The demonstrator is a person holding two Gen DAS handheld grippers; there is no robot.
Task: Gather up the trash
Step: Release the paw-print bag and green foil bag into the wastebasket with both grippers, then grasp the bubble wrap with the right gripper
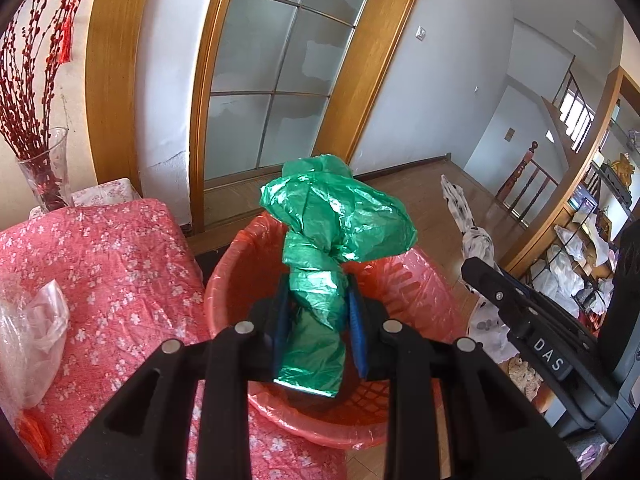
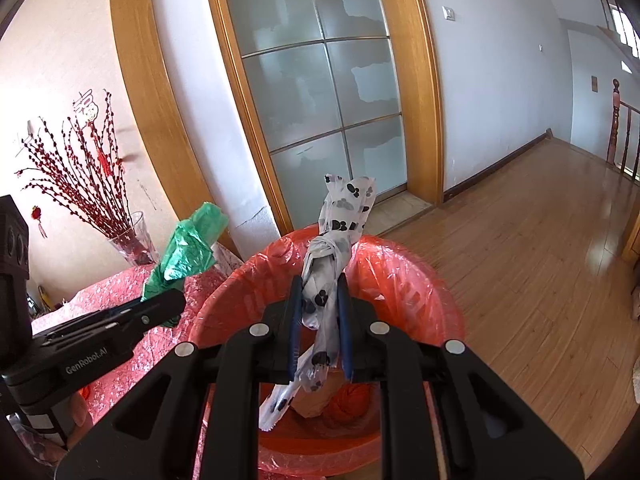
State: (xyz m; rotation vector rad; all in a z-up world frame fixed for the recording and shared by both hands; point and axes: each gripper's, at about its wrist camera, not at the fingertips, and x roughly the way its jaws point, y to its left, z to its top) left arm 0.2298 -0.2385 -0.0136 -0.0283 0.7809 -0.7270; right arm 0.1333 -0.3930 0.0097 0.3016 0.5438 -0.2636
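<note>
While both grippers hang over the red bin (image 1: 224, 292), each is clamped on a piece of trash. The left gripper (image 1: 318, 300) pinches a green bag (image 1: 332, 220) between its blue pads (image 1: 280, 320); the bag is knotted above the jaws, its crumpled top billowing upward and its lower end hanging down inside the bin's mouth. The right gripper (image 2: 320, 308) grasps a white bag (image 2: 340, 224) printed with black paw marks, also knotted above the pads (image 2: 296, 312), with its tail dangling into the bin over an orange lump (image 2: 348, 398) and brownish trash at the bottom. A red liner (image 2: 404, 276) is folded over the bin's rim. Seen from the left wrist, the right gripper's side carries a label reading "DAS" (image 1: 550, 354); seen from the right wrist, the left gripper's body reads "GenRobot.AI" (image 2: 86, 362). Just left of the bin stands a surface under a pink flowered cloth (image 1: 108, 264), with a clear plastic bag (image 1: 36, 332) lying on it and a glass vase (image 1: 44, 172) of red twigs behind. Past the bin are a frosted glass door (image 2: 316, 84) in a wooden frame and a wooden floor (image 2: 532, 248).
</note>
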